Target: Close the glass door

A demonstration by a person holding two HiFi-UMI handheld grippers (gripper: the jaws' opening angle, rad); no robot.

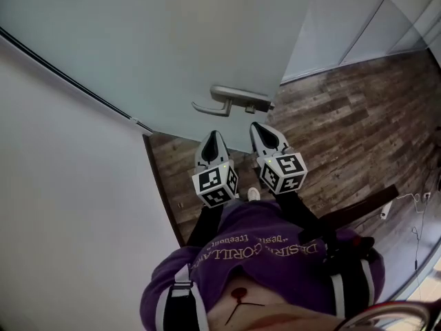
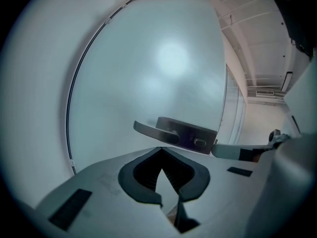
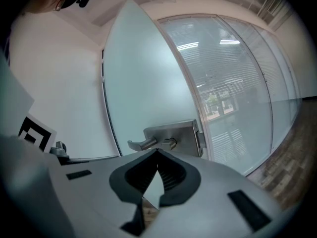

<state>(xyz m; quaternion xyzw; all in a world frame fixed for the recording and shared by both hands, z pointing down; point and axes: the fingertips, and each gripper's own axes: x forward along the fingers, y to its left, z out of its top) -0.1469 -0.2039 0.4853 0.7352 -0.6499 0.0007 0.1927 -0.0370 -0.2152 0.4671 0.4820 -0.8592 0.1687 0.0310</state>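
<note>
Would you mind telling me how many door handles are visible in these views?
1: a metal lever handle on the frosted glass door, near its free edge. A matching handle on the door's far side may be hidden.

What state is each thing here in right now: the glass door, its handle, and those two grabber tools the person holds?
glass door: open, its handle edge standing clear of the glass wall.
door handle: lever level, nothing gripping it.
left gripper: shut, empty, aimed at the door.
right gripper: shut, empty, aimed at the door.
</note>
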